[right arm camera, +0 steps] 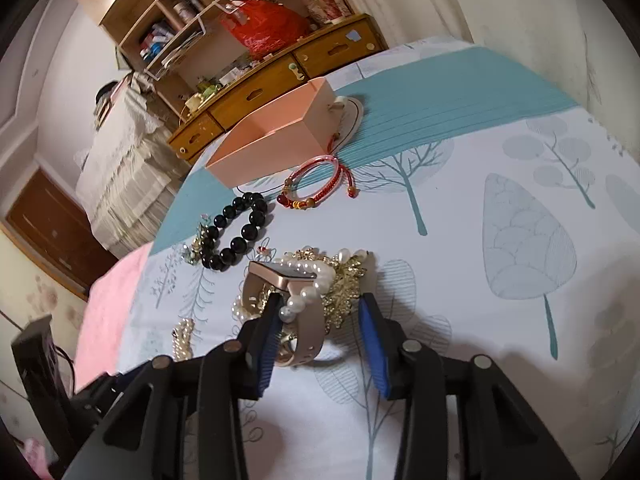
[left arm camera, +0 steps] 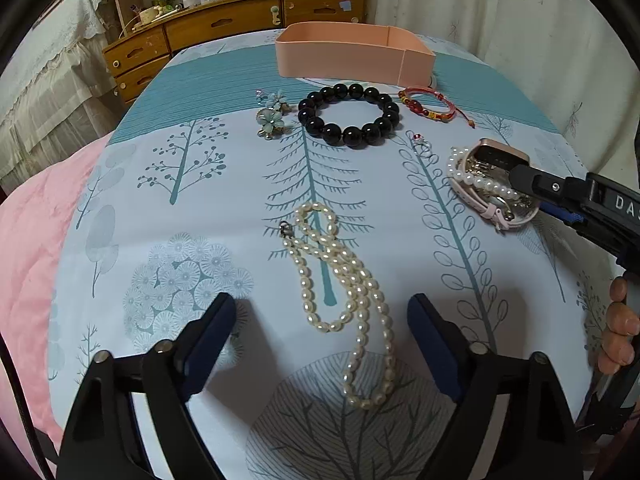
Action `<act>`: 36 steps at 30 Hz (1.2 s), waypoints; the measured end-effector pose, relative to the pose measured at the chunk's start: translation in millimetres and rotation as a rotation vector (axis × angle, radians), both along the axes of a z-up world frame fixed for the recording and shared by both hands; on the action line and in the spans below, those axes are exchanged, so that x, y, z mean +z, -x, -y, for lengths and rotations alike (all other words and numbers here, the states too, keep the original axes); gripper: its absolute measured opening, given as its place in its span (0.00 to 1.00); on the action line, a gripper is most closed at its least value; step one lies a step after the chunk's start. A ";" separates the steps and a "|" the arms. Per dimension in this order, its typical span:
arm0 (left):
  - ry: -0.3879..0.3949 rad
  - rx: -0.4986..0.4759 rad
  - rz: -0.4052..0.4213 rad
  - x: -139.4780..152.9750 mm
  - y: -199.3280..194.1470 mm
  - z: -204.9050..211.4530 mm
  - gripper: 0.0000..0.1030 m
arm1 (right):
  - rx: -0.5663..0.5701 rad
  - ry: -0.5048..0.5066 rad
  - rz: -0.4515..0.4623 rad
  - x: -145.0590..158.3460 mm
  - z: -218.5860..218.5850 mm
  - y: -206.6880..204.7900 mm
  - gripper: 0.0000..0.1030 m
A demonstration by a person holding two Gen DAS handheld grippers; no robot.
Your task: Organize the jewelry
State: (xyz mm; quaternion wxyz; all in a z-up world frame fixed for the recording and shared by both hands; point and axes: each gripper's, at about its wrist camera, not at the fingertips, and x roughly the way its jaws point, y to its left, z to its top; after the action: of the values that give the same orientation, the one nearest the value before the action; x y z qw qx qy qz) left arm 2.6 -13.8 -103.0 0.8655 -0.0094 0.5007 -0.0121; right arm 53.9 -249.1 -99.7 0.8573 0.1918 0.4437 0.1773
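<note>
Right wrist view: your right gripper [right arm camera: 320, 332] has its fingers apart, straddling the watch [right arm camera: 288, 304]; the left finger [right arm camera: 268, 340] sits inside the strap loop, the right finger stands clear beside it.
Watch: pink-gold, lying on the bedspread [right arm camera: 480, 280] in a heap with a pearl bracelet [right arm camera: 308, 284] and a gold leafy brooch [right arm camera: 344, 280].
Left wrist view: your left gripper [left arm camera: 320, 336] hangs with fingers wide apart, one on each side of the near end of the pearl necklace [left arm camera: 340, 280], touching nothing.
Pearl necklace: looped on the bedspread, centre near.
Black bead bracelet [left arm camera: 348, 114]: far centre, lying flat.
Red cord bracelet [left arm camera: 428, 104]: just right of the black beads, close to the pink box [left arm camera: 352, 56].
Flower brooch [left arm camera: 272, 116]: pale green, just left of the black beads.
Small ring [left arm camera: 420, 140]: between the black beads and the watch heap.
Pink box: open-topped, at the far edge of the bedspread.
Beyond: wooden drawers [left arm camera: 200, 32] along the far wall.
</note>
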 end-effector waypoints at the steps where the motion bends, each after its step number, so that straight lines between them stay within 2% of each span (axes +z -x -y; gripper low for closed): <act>1: 0.000 -0.002 0.002 0.5 -0.6 1.6 0.74 | -0.002 -0.008 -0.004 -0.6 1.2 -0.9 0.35; 2: 0.000 -0.005 0.003 1.5 -0.4 2.4 0.68 | 0.000 -0.020 -0.008 -0.4 1.6 -1.3 0.32; 3: 0.000 -0.006 0.004 2.2 -0.8 3.3 0.64 | 0.000 -0.027 -0.011 0.0 1.8 -1.5 0.32; 5: 0.001 -0.011 0.011 4.4 1.5 3.8 0.47 | -0.011 -0.022 -0.024 0.6 1.8 -1.5 0.32; 6: 0.000 -0.015 0.016 5.2 3.1 4.7 0.43 | -0.015 -0.023 -0.029 0.2 2.5 -1.2 0.32; 8: 0.000 -0.021 0.020 6.0 4.6 6.3 0.24 | -0.021 -0.026 -0.037 0.5 3.9 0.1 0.32; 11: 0.002 -0.025 0.017 7.4 6.5 8.0 0.09 | -0.031 -0.009 -0.046 1.3 5.1 3.0 0.33; 14: 0.015 -0.025 0.012 7.5 5.9 6.7 0.07 | -0.044 0.003 -0.046 4.1 6.9 7.1 0.33; 20: 0.062 -0.013 -0.005 8.1 3.1 0.5 0.07 | -0.052 0.046 0.027 21.4 8.8 14.8 0.33; 24: 0.073 -0.008 -0.007 8.3 3.2 -0.7 0.07 | -0.014 0.024 -0.002 20.5 5.4 9.5 0.33; 26: 0.077 -0.002 -0.011 8.3 3.7 -1.3 0.07 | -0.013 0.017 -0.041 14.5 4.0 6.6 0.27; 27: 0.078 0.001 -0.013 8.4 4.1 -1.6 0.07 | -0.017 0.016 -0.052 12.3 3.6 6.6 0.17; 32: 0.075 -0.008 -0.028 9.1 3.5 -1.8 0.07 | -0.032 -0.047 -0.079 6.6 10.6 7.7 0.16; 36: 0.099 -0.001 -0.043 8.9 1.3 -5.2 0.07 | -0.036 -0.059 -0.031 17.4 13.8 12.8 0.13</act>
State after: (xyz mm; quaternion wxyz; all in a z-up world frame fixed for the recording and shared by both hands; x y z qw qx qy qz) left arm 1.3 -8.6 -94.1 0.8529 -0.0522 0.5181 -0.0371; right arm 41.2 -262.9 -82.4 0.8472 0.2279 0.4481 0.1717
